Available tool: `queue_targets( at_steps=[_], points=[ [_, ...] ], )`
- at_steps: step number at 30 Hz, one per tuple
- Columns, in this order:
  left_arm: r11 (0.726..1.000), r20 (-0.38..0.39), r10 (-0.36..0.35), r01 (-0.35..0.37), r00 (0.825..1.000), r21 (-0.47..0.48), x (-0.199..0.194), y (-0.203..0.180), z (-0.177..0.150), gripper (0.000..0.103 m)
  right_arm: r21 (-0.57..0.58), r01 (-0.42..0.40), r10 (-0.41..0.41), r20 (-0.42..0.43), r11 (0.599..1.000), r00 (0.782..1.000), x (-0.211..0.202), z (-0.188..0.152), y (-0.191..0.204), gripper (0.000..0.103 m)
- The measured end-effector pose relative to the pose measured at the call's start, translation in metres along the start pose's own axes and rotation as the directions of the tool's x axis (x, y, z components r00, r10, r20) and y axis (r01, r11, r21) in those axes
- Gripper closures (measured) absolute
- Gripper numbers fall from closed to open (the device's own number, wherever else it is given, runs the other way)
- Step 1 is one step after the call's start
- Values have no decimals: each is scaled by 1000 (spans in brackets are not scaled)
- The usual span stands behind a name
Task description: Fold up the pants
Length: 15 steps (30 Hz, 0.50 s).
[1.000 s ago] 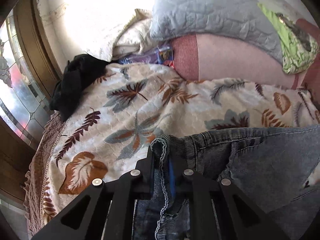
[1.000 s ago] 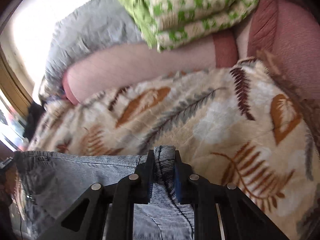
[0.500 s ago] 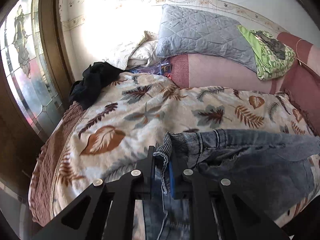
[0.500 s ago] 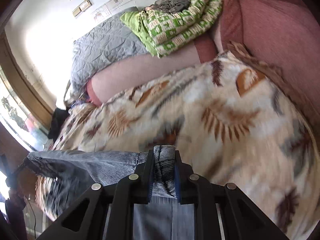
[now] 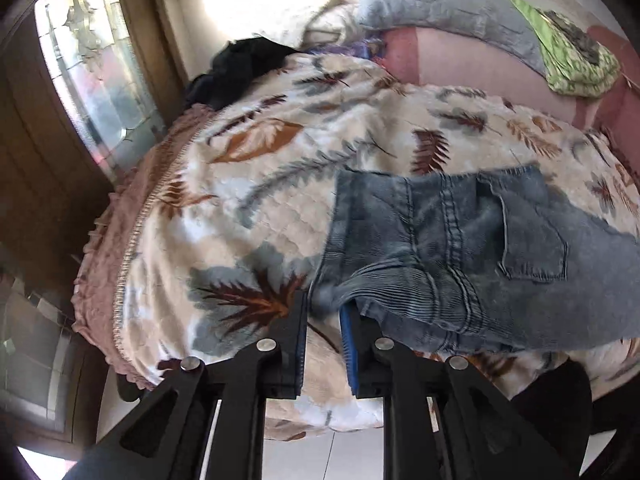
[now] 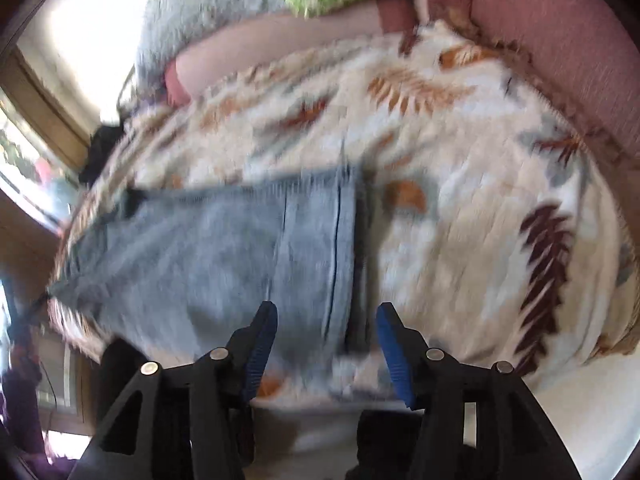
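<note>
The blue denim pants [image 5: 460, 248] lie on the leaf-patterned bedspread [image 5: 248, 216], back pocket up. My left gripper [image 5: 324, 312] is slightly open at the pants' near left corner; the ribbed waistband edge sits at its fingertips, not pinched. In the blurred right wrist view the pants [image 6: 224, 256] lie flat on the bedspread [image 6: 480, 220]. My right gripper [image 6: 326, 320] is wide open and empty, just short of the pants' near right edge.
A grey pillow [image 5: 440, 4], a green patterned cloth [image 5: 576, 60] and a pink bolster [image 5: 472, 68] lie at the head of the bed. A black garment [image 5: 236, 68] sits at the far left by the window [image 5: 92, 92]. Pale floor [image 5: 344, 452] shows below the bed edge.
Both grippers have opened and let go of the pants, which now lie on the bedspread. Both grippers have pulled back toward the near edge of the bed.
</note>
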<state>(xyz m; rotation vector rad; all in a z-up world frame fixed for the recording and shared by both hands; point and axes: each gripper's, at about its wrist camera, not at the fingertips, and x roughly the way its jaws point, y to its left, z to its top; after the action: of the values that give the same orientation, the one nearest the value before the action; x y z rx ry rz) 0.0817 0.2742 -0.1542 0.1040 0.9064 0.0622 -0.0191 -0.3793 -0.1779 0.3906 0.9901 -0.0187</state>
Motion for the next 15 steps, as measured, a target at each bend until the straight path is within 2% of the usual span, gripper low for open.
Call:
queue_targets(
  at_steps=[2, 4, 9, 10, 11, 13, 14, 15],
  points=[
    [998, 36, 58, -58, 998, -7, -11, 1, 7, 85, 13, 17, -18, 47, 1000, 999, 0, 15, 0, 43],
    [999, 62, 44, -43, 997, -8, -22, 0, 13, 85, 9, 22, -23, 63, 1000, 998, 11, 31, 3, 43],
    [999, 96, -1, -2, 995, 33, -33, -19, 25, 83, -41, 92, -93, -18, 995, 996, 66, 56, 8, 44],
    [999, 92, -8, 4, 996, 38, -30, -25, 26, 83, -59, 115, -117, -39, 992, 992, 77, 58, 9, 52],
    [999, 81, -20, 17, 997, 38, -25, -30, 27, 82, -78, 128, -133, -59, 989, 989, 86, 59, 11, 71],
    [998, 48, -51, 49, 998, 39, -11, -42, 28, 81, -124, 171, -179, -64, 978, 982, 95, 56, 14, 77],
    [997, 39, -58, 56, 998, 44, -4, -49, 27, 81, -156, 190, -199, -48, 969, 979, 93, 56, 20, 92],
    [997, 29, -65, 63, 997, 51, 3, -57, 27, 81, -174, 209, -218, -34, 962, 975, 90, 57, 23, 92]
  ],
)
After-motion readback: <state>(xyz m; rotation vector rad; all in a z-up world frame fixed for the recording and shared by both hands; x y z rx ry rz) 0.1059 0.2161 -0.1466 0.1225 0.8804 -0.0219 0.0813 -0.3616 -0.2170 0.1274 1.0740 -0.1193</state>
